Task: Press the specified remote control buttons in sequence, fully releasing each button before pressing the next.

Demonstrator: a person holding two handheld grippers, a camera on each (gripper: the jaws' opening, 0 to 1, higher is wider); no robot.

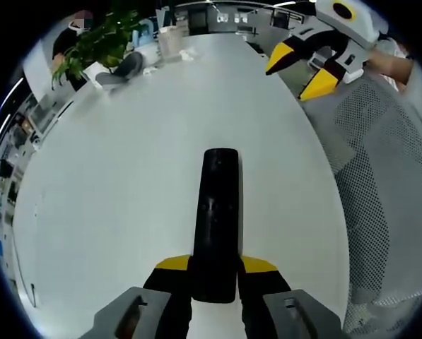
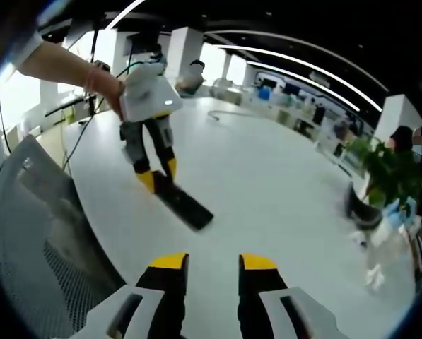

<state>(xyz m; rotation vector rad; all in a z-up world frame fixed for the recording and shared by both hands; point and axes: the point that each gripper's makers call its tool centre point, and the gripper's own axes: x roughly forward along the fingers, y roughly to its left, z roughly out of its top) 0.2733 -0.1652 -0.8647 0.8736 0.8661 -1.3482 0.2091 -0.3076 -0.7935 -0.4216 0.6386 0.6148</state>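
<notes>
Left claw (image 1: 215, 272): closed on the near end of a black remote control (image 1: 218, 212), held out above the white surface (image 1: 112, 198). Right claw (image 2: 213, 267): open, empty, apart from the remote.

Remote: stiff, slim, probably light, with a smooth casing likely to slip; best held at the end, leaving its buttons clear.

Beyond the remote: a potted plant (image 1: 97, 42) at the surface's far edge, a mesh chair (image 1: 380, 169) beside it, and an open office behind.
</notes>
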